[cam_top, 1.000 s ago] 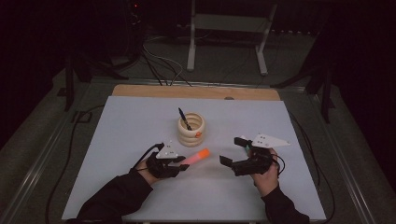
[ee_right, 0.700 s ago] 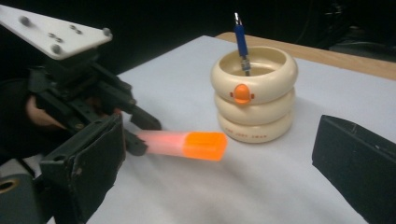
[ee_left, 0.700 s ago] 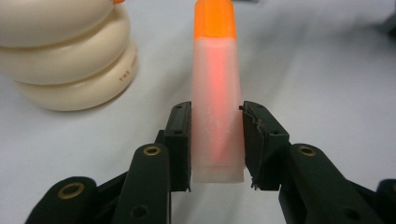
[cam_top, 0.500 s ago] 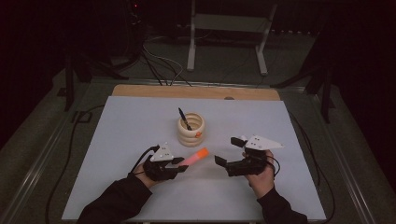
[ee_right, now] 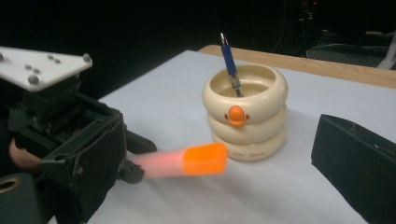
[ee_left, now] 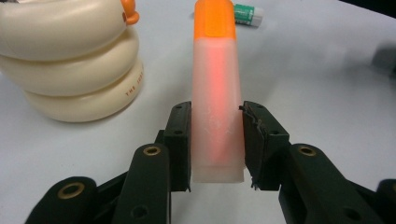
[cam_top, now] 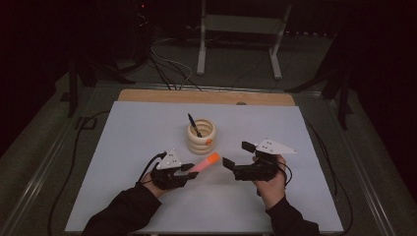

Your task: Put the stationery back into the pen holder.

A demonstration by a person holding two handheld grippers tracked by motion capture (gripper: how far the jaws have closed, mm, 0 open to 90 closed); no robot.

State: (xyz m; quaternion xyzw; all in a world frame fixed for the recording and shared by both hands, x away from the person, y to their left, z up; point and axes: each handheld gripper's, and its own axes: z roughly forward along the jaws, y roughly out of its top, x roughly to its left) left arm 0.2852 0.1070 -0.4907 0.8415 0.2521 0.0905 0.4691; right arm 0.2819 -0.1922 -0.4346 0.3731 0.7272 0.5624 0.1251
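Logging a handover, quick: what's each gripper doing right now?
Left gripper: closed on the orange highlighter.
Right gripper: open, holding nothing.

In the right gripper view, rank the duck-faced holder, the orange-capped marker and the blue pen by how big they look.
1. The duck-faced holder, the widest and tallest.
2. The orange-capped marker, long but slim; it lies nearer the camera, which flatters it.
3. The blue pen, the smallest, though its lower part is hidden inside the holder.
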